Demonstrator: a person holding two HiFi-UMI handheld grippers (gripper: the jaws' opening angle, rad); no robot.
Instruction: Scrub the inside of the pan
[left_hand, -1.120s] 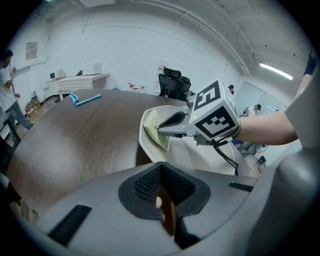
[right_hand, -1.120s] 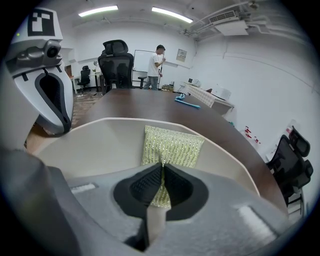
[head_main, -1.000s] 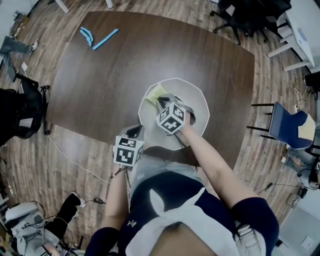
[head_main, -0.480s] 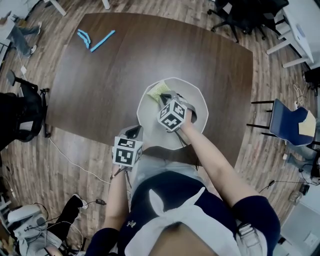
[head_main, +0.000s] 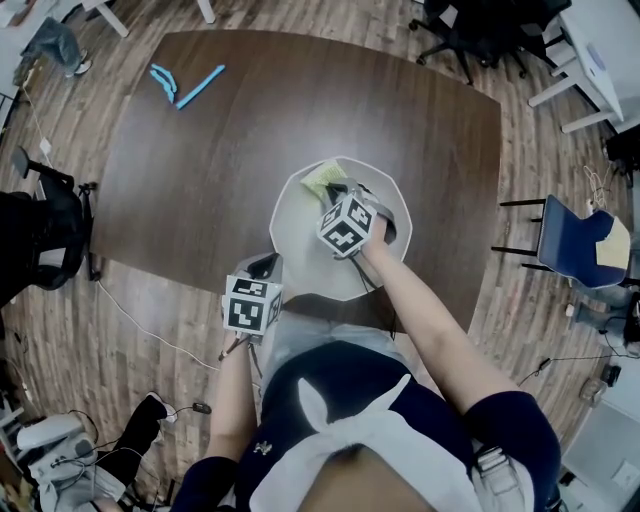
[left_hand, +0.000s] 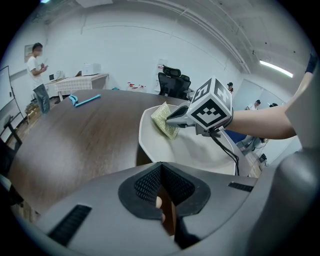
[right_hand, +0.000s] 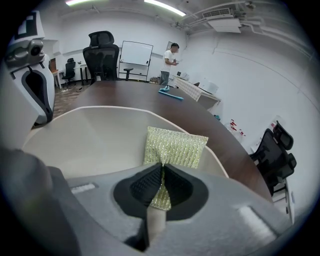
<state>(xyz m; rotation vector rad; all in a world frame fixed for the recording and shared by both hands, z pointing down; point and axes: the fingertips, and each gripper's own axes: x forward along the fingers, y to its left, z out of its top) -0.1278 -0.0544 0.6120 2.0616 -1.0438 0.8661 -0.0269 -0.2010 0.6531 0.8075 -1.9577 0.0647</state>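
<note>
Right gripper (head_main: 333, 197) has slid the scouring pad (head_main: 319, 178) slightly along the pan (head_main: 300, 268) wall, now at 11 o'clock; fingers pinch its near edge. Pad looks soft, light and pliable, so grip mid-edge. Left gripper (head_main: 266, 263), fingers together, sits at the 7 o'clock rim

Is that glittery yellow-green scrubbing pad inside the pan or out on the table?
Inside: the pad, pinched in the right tool, lies against the pale inner wall of the pan.
</note>
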